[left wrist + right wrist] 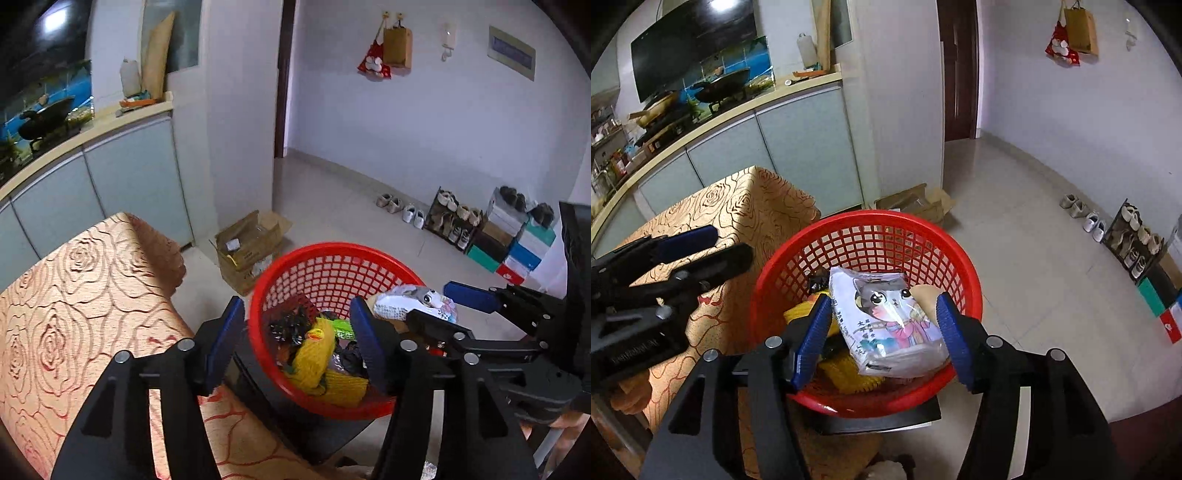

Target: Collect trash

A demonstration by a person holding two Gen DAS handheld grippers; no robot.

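A red basket [866, 236] stands beside the rose-patterned table [746, 206]. At 3 o'clock, shoes [1086, 216] line the tiled floor [1015, 221]. Both claws, left [291, 343] and right [884, 332], stand apart, pressing nothing.

Both grippers point down and forward side by side, the left gripper [299, 339] with its blue pads spread apart and gripping nothing, the right gripper [882, 332] likewise parted, its pads not visibly pressing on anything.
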